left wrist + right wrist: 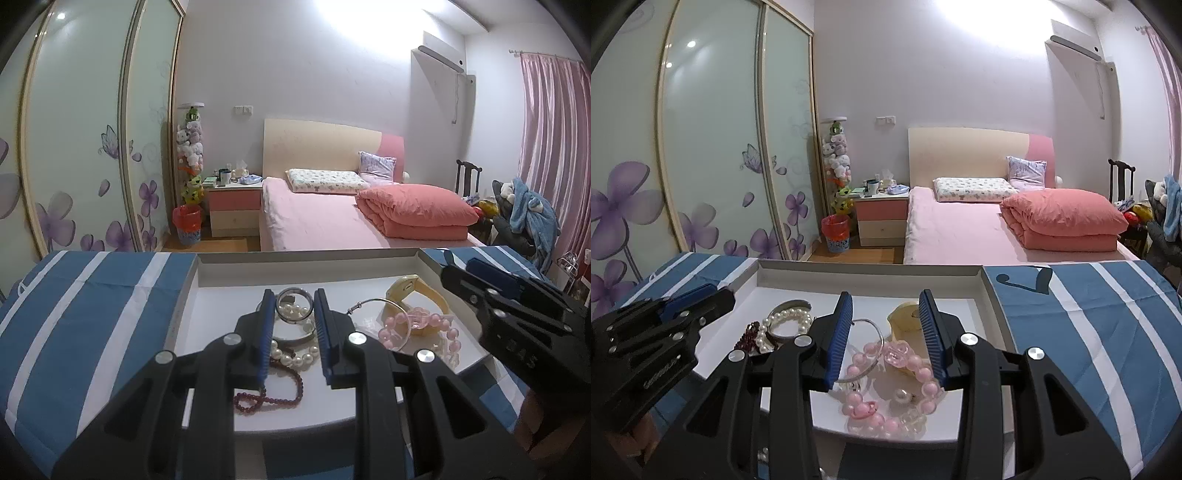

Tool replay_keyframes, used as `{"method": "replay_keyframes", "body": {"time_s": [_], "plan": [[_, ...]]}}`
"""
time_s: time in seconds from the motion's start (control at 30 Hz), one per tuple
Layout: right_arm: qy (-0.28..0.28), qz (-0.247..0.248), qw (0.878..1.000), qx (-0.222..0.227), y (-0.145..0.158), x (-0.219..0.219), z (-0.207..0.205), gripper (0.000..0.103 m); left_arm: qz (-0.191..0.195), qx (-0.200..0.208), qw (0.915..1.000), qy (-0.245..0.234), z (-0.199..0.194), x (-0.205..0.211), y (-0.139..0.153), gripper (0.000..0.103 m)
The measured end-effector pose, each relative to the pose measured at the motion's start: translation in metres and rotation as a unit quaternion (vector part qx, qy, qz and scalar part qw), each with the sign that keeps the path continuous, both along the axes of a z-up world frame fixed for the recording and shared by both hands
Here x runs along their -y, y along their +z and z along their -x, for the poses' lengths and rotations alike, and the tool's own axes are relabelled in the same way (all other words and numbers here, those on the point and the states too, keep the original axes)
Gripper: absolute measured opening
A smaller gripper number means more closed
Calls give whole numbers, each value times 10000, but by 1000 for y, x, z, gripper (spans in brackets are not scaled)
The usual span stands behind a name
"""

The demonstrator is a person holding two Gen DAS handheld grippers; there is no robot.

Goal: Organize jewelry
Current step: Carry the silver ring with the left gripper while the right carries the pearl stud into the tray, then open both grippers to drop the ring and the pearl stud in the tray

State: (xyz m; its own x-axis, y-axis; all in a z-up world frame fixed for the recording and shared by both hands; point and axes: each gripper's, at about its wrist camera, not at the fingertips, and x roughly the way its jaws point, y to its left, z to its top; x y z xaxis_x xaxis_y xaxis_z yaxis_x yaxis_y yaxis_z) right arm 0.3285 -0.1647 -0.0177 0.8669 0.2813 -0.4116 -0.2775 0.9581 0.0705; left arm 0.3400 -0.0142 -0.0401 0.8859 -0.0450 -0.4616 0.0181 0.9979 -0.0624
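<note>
The jaws of both grippers stand apart and grasp nothing. The left gripper [294, 310] hangs over a silver bangle [292, 308] and a white pearl bracelet [295, 356]; the right gripper [886, 314] hangs over a pink bead bracelet [916, 373] and a thin silver hoop [866, 345].

All the jewelry lies in one shallow white tray [229, 295], which sits on a cloth with blue and white stripes [85, 314]. In the tray I count one silver bangle, one pearl bracelet, one dark red bead string [275, 397], one thin hoop, one yellow bangle [415, 295] and pink bead pieces that overlap, so their number I cannot tell. A single pearl earring [901, 395] lies inside the pink loop.

Behind the tray is a bedroom: one bed [960, 232] with pink sheet, two pillows, one folded coral quilt [1067, 218], one nightstand [882, 218], a wardrobe with flower doors [713, 147], one red bin [836, 232], a pink curtain [550, 147].
</note>
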Motion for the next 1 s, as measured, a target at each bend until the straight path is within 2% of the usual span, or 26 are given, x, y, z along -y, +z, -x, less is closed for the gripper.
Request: {"method": "replay_keyframes", "body": {"time_s": [0.33, 0.4, 0.47, 0.57, 1.0], "plan": [[-81, -74, 9999, -49, -2, 10, -1, 39, 83, -199, 9997, -93, -24, 2, -6, 22], [-97, -91, 9999, -77, -4, 12, -2, 39, 99, -248, 9996, -114, -30, 3, -7, 24], [-104, -105, 9998, -102, -5, 14, -4, 39, 111, -258, 9996, -105, -33, 3, -8, 32], [-110, -117, 9998, -130, -7, 14, -5, 39, 119, -235, 9996, -60, -34, 3, -8, 38], [-43, -93, 9998, -164, -6, 13, 0, 39, 145, -314, 9994, 0, -27, -6, -4, 41]]}}
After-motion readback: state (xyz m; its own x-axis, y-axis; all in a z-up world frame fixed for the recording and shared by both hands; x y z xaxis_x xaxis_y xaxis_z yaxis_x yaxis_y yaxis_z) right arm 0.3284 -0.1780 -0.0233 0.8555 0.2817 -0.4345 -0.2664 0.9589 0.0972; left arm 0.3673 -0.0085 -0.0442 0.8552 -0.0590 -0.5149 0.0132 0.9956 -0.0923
